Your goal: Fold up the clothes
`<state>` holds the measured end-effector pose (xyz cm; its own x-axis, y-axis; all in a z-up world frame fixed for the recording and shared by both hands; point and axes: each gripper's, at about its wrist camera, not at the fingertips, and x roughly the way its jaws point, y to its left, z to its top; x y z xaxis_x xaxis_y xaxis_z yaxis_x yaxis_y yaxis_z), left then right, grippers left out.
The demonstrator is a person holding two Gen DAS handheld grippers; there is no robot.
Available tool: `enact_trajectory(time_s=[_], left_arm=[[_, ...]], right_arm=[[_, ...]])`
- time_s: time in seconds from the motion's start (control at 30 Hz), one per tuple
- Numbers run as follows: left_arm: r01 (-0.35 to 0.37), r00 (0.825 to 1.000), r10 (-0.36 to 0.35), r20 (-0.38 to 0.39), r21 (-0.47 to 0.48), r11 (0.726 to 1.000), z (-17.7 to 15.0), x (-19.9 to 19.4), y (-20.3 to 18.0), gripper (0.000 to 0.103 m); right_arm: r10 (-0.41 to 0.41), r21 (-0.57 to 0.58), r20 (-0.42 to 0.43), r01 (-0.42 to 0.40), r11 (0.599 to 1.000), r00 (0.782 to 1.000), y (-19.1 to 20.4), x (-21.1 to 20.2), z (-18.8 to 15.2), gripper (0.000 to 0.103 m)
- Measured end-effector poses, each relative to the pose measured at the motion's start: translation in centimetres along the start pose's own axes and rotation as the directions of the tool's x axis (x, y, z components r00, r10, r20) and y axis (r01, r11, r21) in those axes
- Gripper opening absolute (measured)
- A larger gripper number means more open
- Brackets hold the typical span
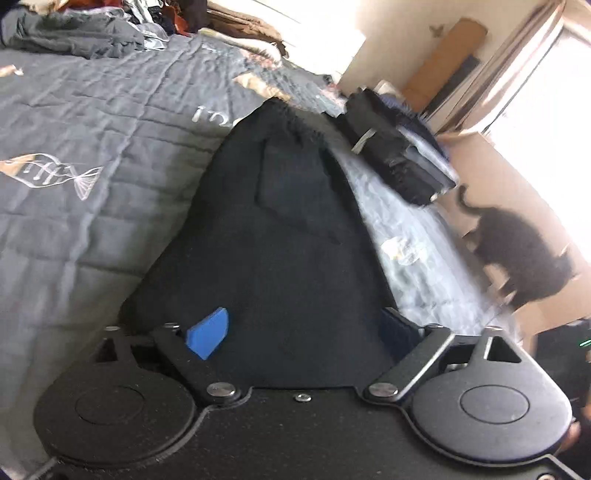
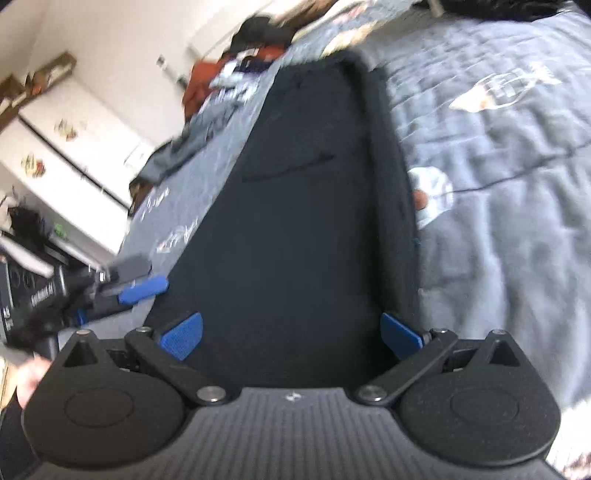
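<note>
1. Black garment: spread on the bed, running from 6 o'clock up toward 12 in both wrist views, narrowing with distance. Pocket seams visible near mid-length; thick rolled edge along the 3 o'clock side in the right wrist view. Probably trousers or shorts; cannot tell for certain.
2. Handling, judged: soft, limp, light; knit-like surface, not slippery, not fragile. Likely to sag and crease wherever unsupported, so best lifted at two points at once. Best hold: near edge or corners at 6 o'clock, or the thick rolled edge, pinching through all layers.
3. Left hand-held gripper: blue fingers spread wide at 7 and 5 o'clock, dark cloth filling the gap between them. Released, fingers well apart; whether cloth touches the pads, cannot tell.
4. Right hand-held gripper: fingers likewise wide apart at 7 and 5 o'clock, garment lying between. Released, not clenched on the fabric. Left hand-held gripper seen from here at 9 o'clock, at the garment's side edge.
5. Folded stack: dark items at 1 o'clock in the left wrist view, just beyond the garment's far end.
6. Loose clothes pile: 11 o'clock, far end of bed, well apart.
7. Black cat: 3 o'clock, on the floor beside the bed.
</note>
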<state>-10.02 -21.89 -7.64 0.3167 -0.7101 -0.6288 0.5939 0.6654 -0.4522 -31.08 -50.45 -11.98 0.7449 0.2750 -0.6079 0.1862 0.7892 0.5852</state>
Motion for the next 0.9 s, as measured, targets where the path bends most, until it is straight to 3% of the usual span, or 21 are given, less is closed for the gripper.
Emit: enact_trajectory(time_s=[0.07, 0.17, 0.33, 0.67, 0.9], left_arm=[[-0.098, 0.995, 0.096, 0.023, 0.071, 0.993, -0.6, -0.3, -0.8, 0.09], [-0.18, 0.983, 0.171, 0.069, 0.17, 0.969, -1.2, -1.0, -2.3, 0.091], [-0.205, 0.978, 0.192, 0.081, 0.205, 0.957, -2.6, -1.9, -3.2, 0.093], [-0.27, 0.963, 0.259, 0.081, 0.195, 0.943, -4.6, -3.2, -3.4, 0.101], [-0.272, 0.961, 0.255, 0.106, 0.203, 0.941, -5.2, -3.9, -3.6, 0.102]], right_arm=[[-0.06, -0.019, 0.042, 0.061, 0.998, 0.997, 0.3, -0.7, -0.5, 0.103], [-0.121, -0.068, 0.076, 0.127, 0.99, 0.99, 1.1, -1.4, -1.2, 0.103], [-0.21, -0.143, 0.131, 0.228, 0.963, 0.969, 2.5, -2.2, -2.3, 0.103], [-0.247, -0.167, 0.147, 0.27, 0.948, 0.958, 4.4, -2.3, -4.1, 0.103], [-0.277, -0.167, 0.168, 0.305, 0.938, 0.946, 5.6, -2.1, -5.1, 0.103]])
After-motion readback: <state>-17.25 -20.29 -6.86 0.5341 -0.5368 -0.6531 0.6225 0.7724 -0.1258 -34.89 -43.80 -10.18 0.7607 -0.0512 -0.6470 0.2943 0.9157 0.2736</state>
